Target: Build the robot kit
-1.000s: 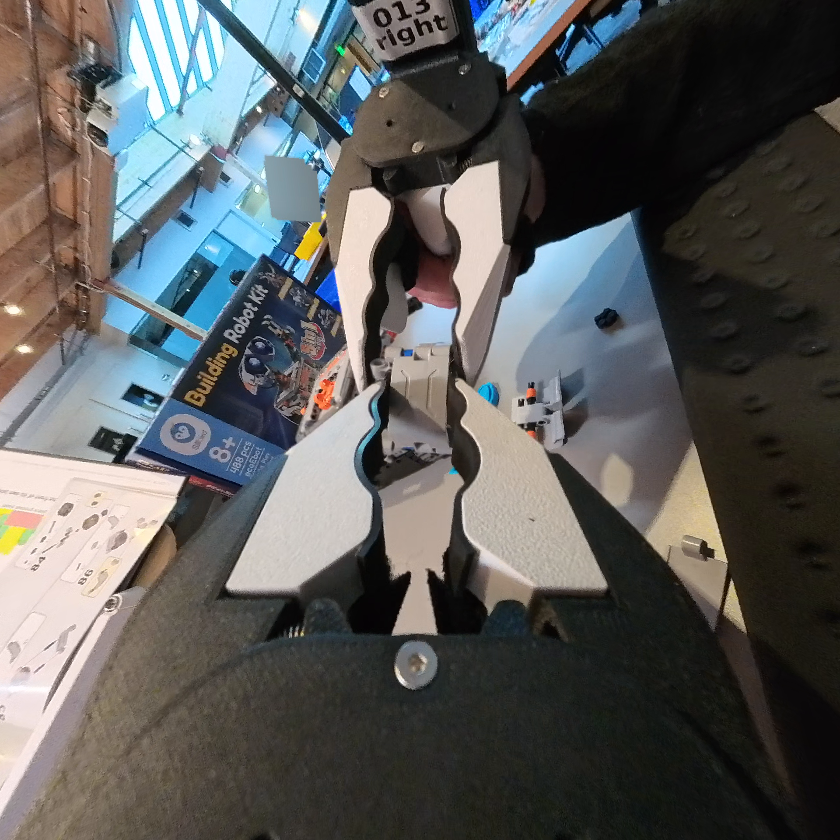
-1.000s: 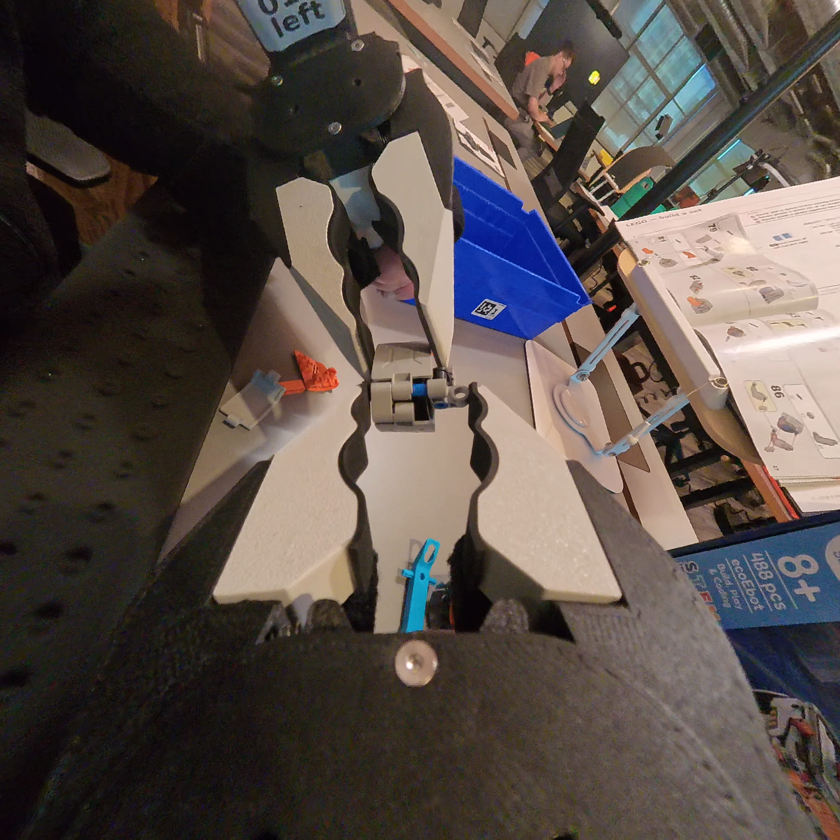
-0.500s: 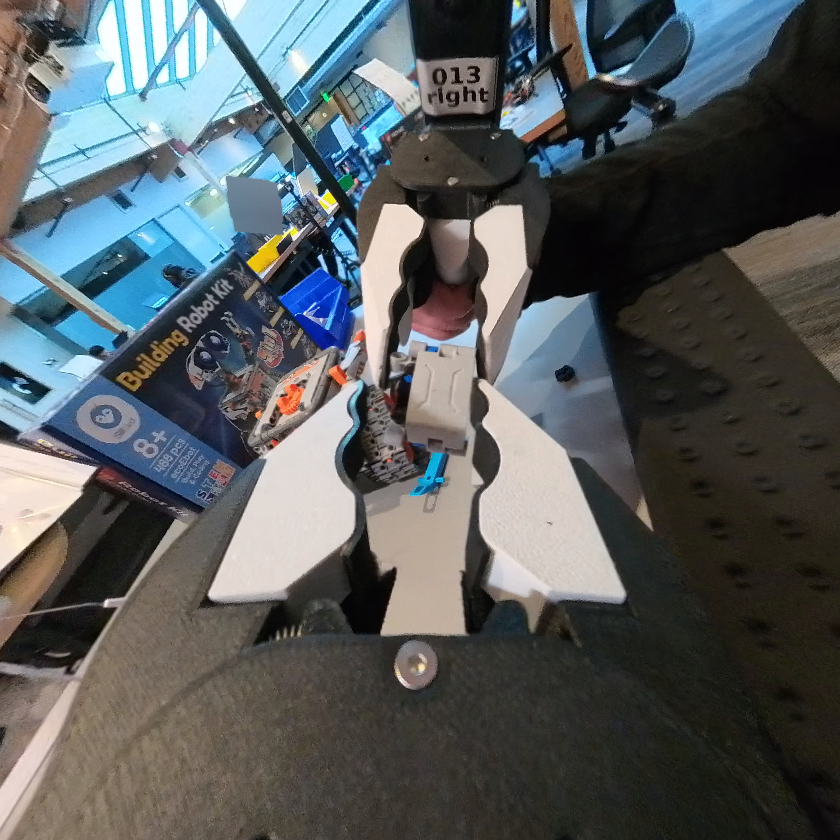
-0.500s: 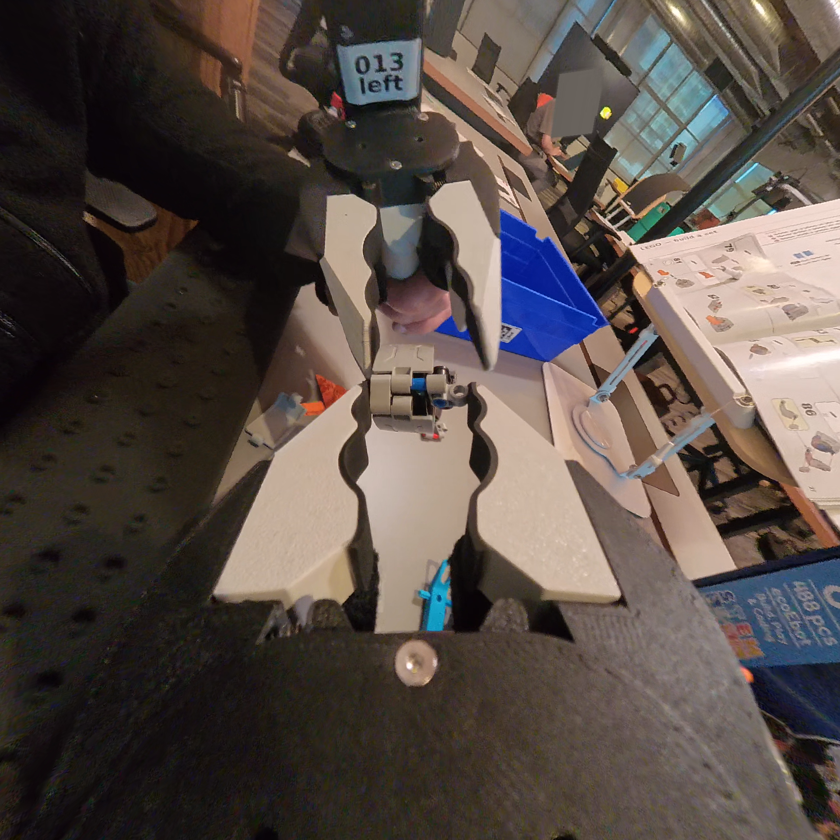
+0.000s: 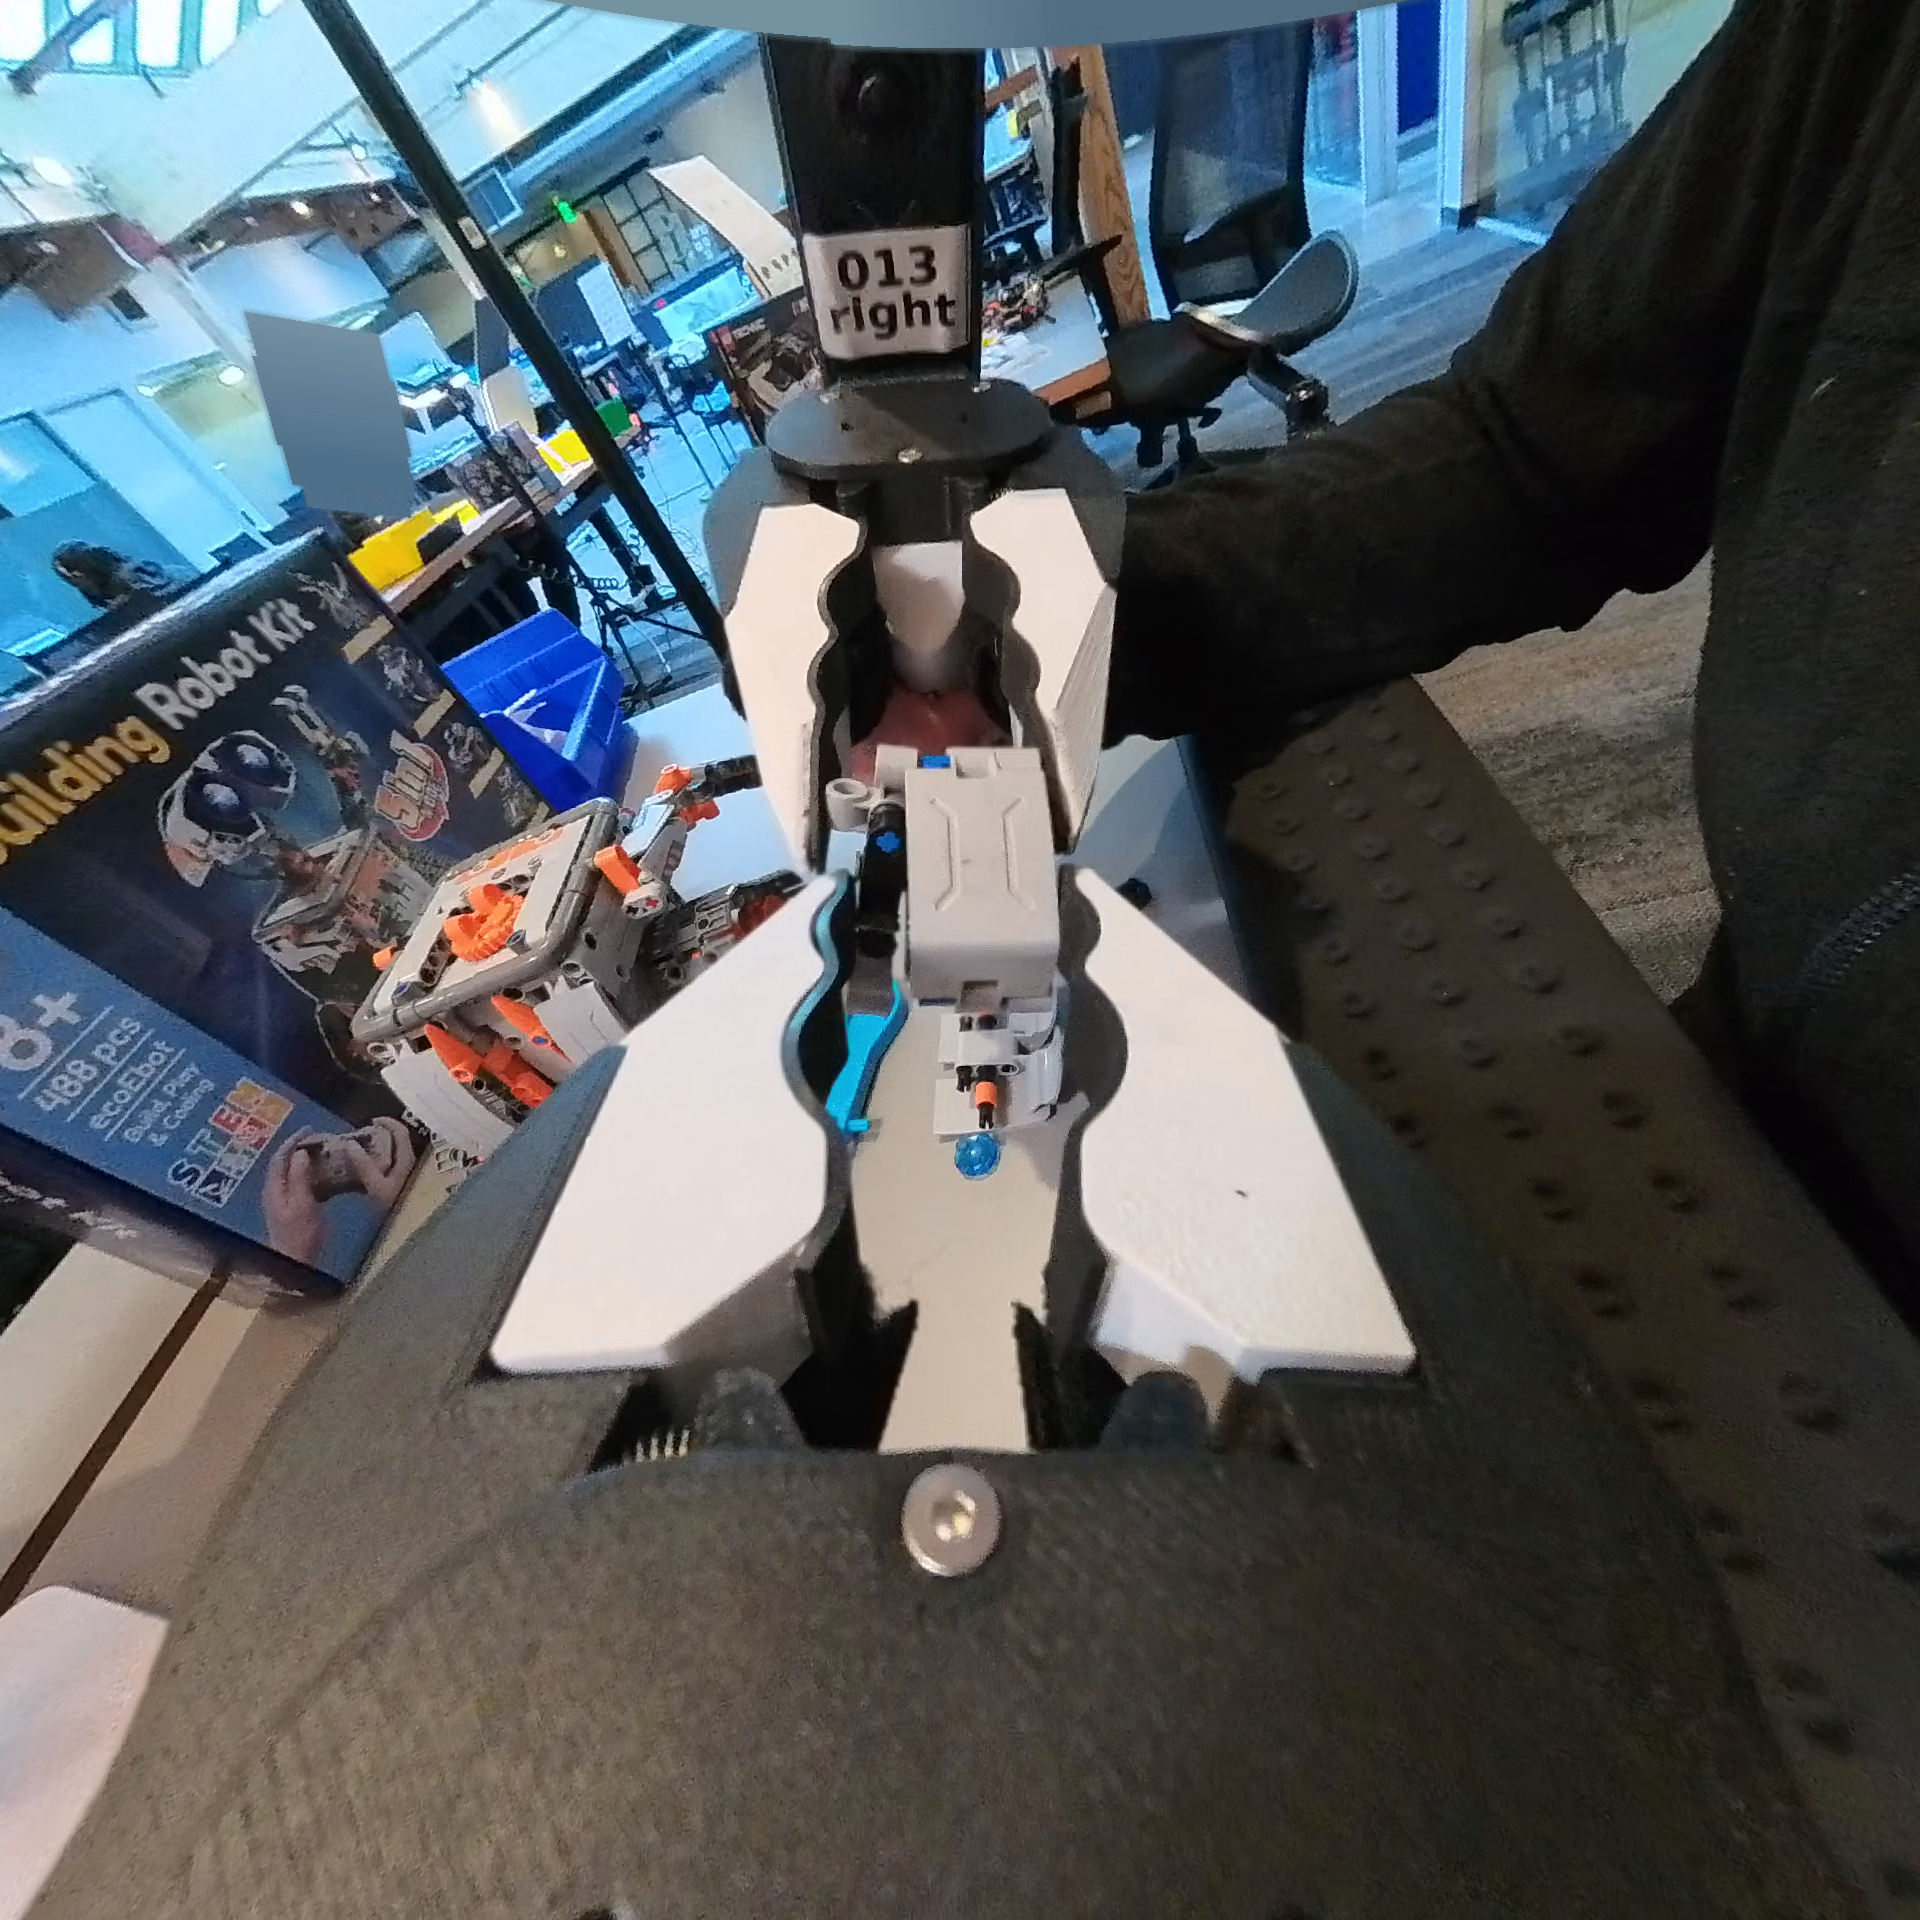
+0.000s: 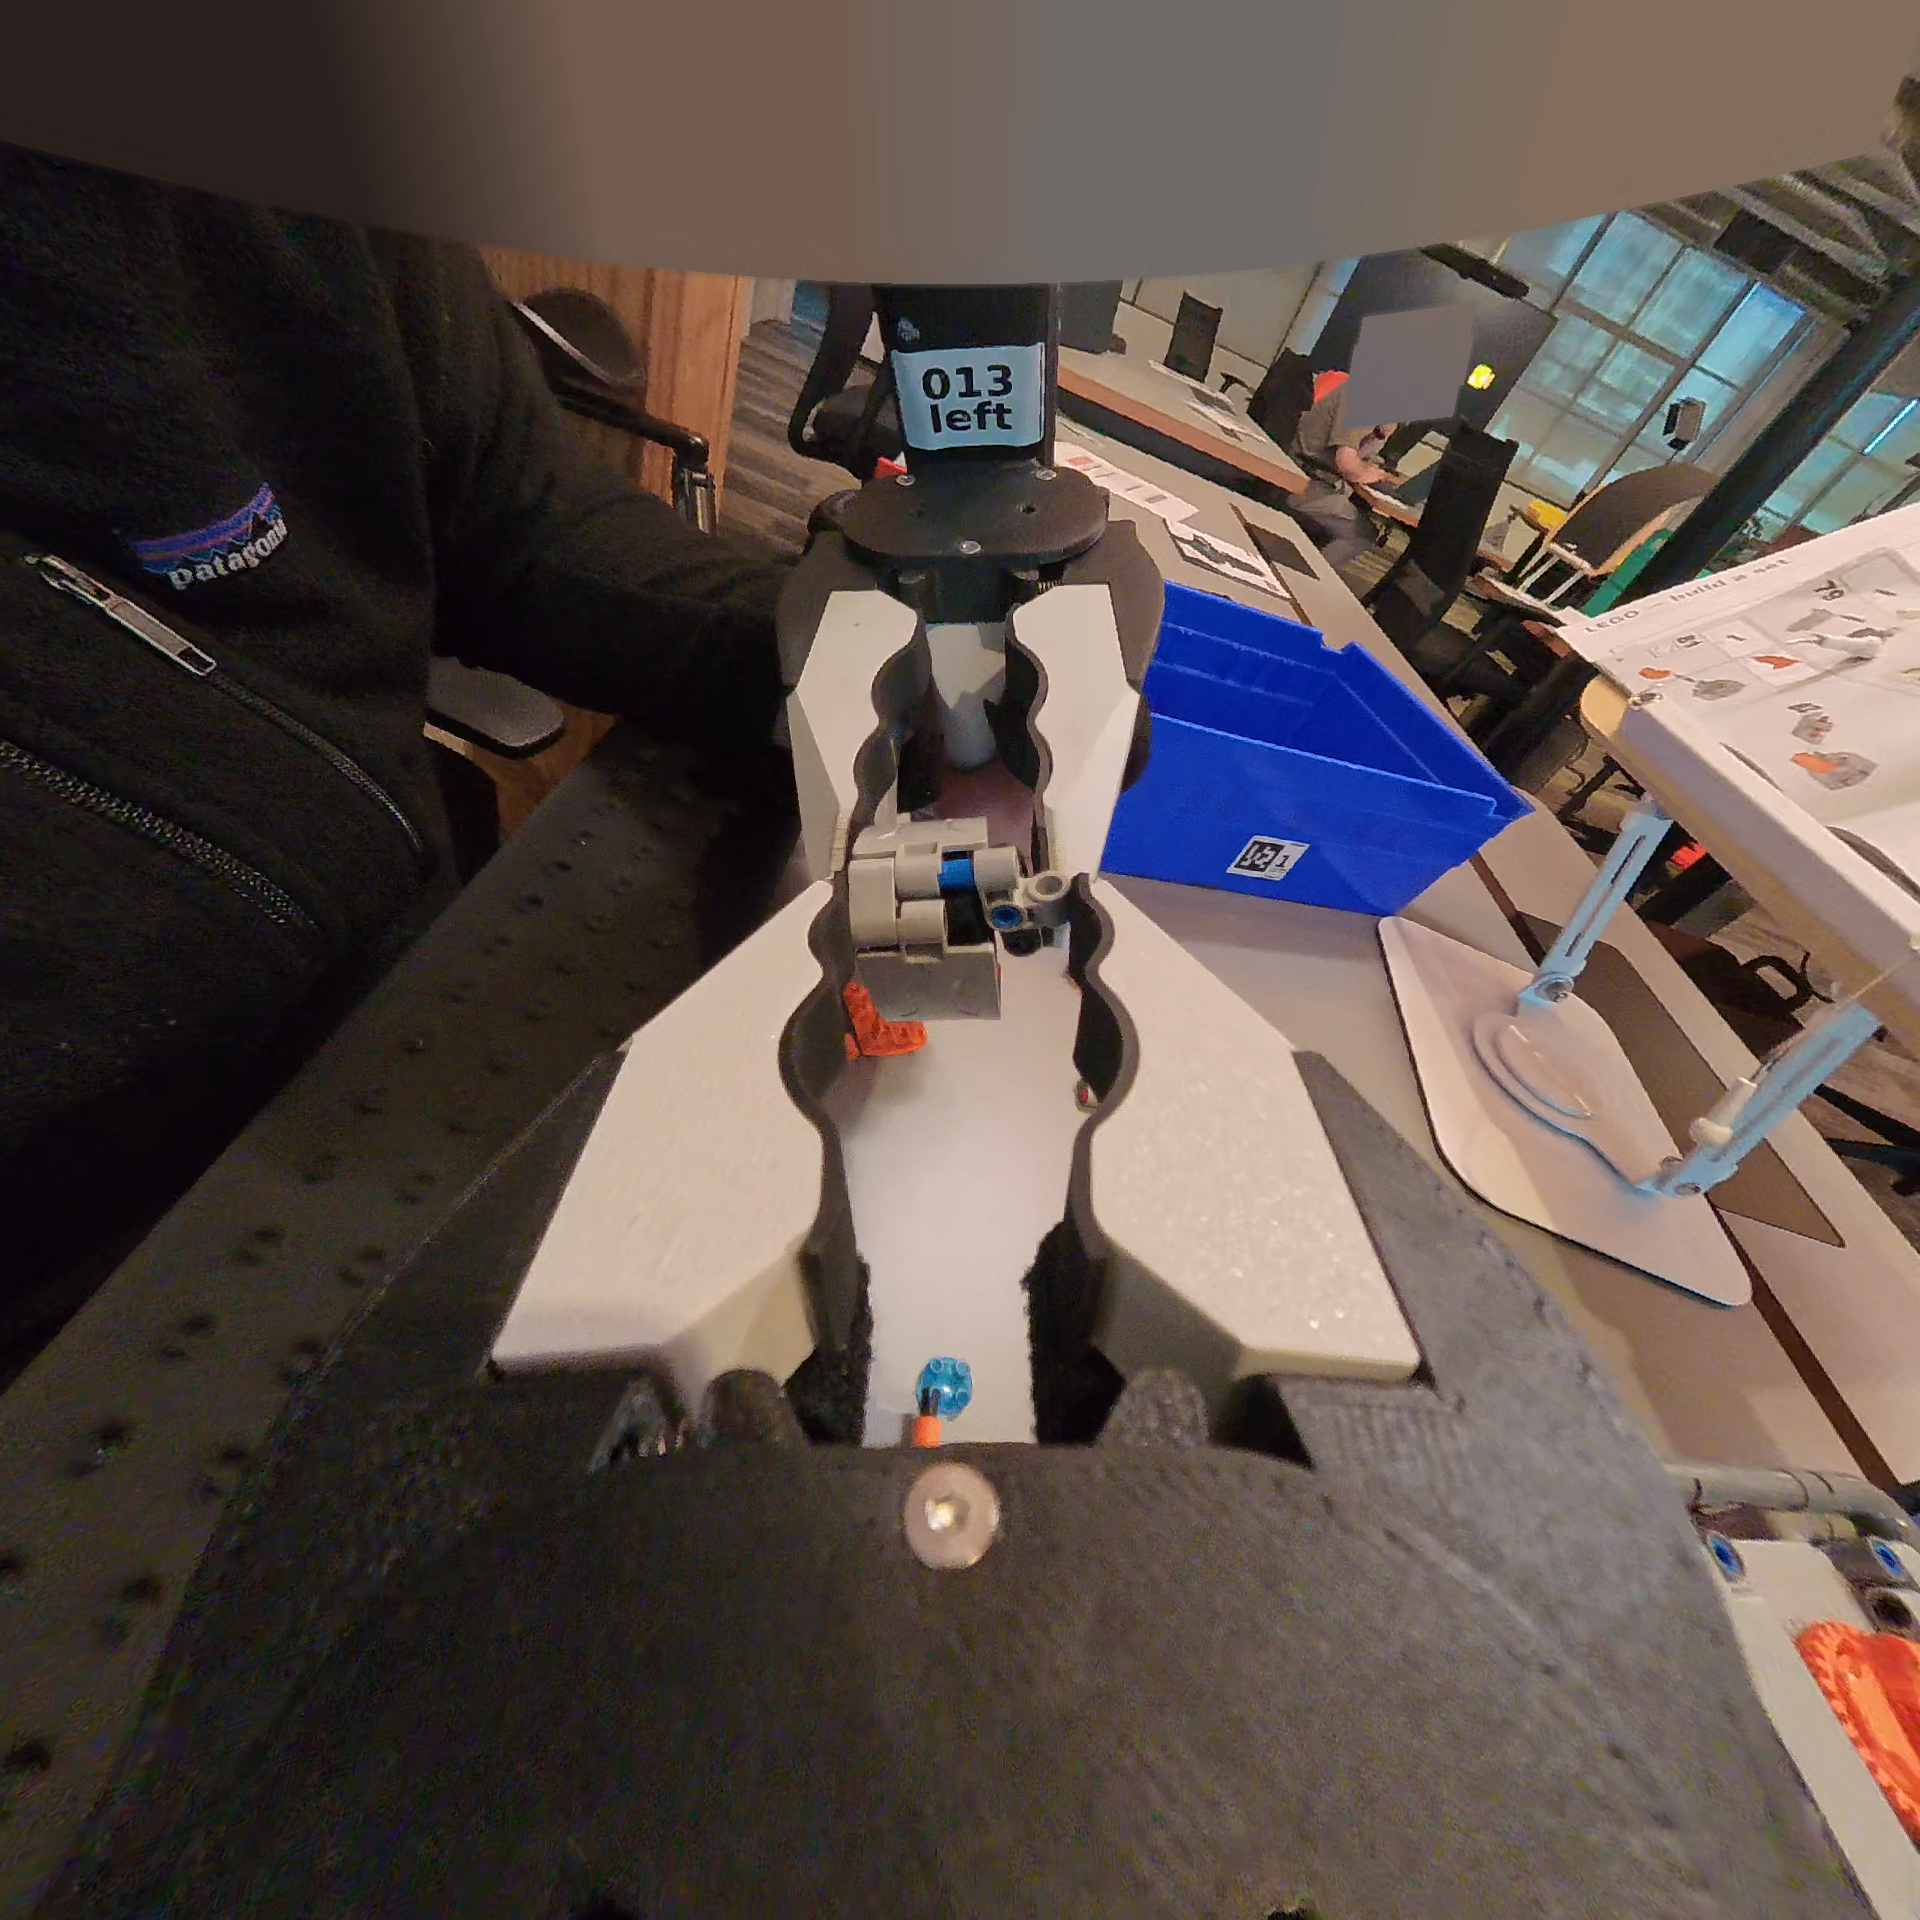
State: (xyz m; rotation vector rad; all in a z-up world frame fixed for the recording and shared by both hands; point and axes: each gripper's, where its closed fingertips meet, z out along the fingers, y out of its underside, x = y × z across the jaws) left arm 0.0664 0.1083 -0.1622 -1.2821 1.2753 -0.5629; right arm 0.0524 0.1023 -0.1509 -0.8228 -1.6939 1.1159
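Note:
A small grey brick assembly [image 5: 977, 883] with a blue pin and a grey connector hangs above the table between the two grippers, which face each other tip to tip. My right gripper [image 6: 951, 894] is shut on the assembly [image 6: 925, 914] across its width. My left gripper [image 5: 961, 883] is open, and its fingertips stand loosely on either side of the same assembly. The right gripper [image 5: 940, 842] reaches in from above in the left wrist view. The left gripper [image 6: 940, 862] does the same in the right wrist view.
On the pale table lie a blue curved piece [image 5: 862, 1039], a white piece with a blue stud [image 5: 977, 1153] and an orange piece [image 6: 878, 1029]. A part-built orange and grey model [image 5: 499, 956] and a kit box [image 5: 187, 883] stand left. A blue bin [image 6: 1299, 779] and an instruction stand [image 6: 1558, 1091] stand right. The grippers are tip to tip, or close to it.
My left gripper's fingers have spread apart from the assembly, while the right gripper keeps the same width on it. Both grippers have tilted more level and the assembly has moved lower.

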